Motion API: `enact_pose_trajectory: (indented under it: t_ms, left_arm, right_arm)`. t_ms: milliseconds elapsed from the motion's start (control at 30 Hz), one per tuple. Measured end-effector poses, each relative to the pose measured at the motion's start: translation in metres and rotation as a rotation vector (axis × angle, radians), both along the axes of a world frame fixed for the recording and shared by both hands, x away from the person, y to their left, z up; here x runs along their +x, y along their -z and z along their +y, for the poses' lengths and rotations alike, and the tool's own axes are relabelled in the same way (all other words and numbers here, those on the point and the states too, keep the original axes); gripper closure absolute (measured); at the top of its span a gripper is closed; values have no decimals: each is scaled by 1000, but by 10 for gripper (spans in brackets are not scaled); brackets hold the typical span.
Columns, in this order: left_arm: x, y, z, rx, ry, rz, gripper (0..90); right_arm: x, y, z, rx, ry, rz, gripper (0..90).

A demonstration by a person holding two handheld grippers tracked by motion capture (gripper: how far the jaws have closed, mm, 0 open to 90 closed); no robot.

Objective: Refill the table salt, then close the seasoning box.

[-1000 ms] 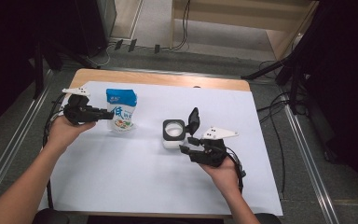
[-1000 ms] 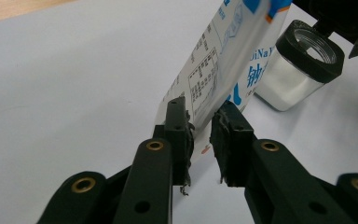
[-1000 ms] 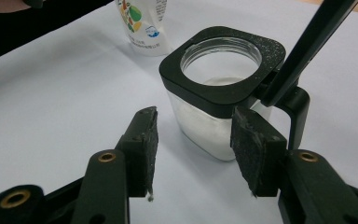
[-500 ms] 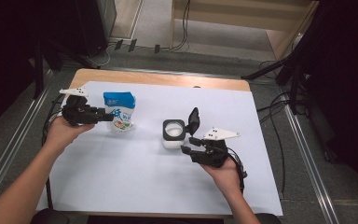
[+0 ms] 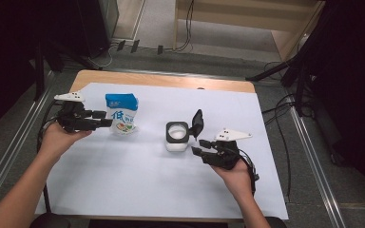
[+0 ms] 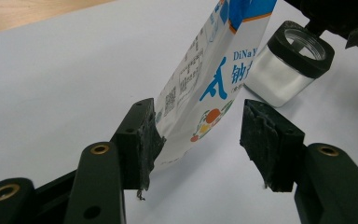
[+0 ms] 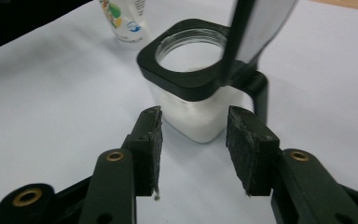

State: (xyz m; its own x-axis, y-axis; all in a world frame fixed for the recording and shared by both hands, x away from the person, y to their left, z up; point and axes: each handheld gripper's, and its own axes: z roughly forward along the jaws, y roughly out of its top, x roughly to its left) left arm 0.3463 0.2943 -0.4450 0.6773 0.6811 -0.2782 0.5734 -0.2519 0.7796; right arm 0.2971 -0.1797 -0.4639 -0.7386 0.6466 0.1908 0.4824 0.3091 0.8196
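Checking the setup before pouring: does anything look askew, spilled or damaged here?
No spill or damage shows. The blue-and-white printed pouch stands on the white sheet, leaning in the left gripper view. The square glass jar with a black collar sits upright, its hinged black lid flipped open.

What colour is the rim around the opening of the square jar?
Black; the square glass jar's rim shows best in the right gripper view.
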Motion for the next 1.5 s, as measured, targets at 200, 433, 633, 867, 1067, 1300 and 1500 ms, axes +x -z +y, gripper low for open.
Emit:
enact_pose_trajectory:
  t_ms: [200,433,633,867,1067,1300,1500]
  left_arm:
    - [-12,2,0,17,-24,-10,436]
    - [-19,9,-1,9,-32,2,438]
    - [-27,11,-1,36,-48,-5,438]
    - [-36,16,2,41,-65,0,438]
    - [-40,16,8,13,-82,1,439]
    - [-43,24,5,40,-66,17,440]
    - [-44,26,4,50,-62,10,438]
  right_arm:
    - [7,-3,-11,8,34,-3,631]
    - [16,-4,-13,7,70,0,649]
    - [28,-7,-17,19,95,4,792]
    - [44,-12,-14,23,90,12,894]
    - [56,-14,-11,51,81,31,900]
    - [69,-14,-3,74,57,64,900]
    - [74,-14,1,69,48,69,900]
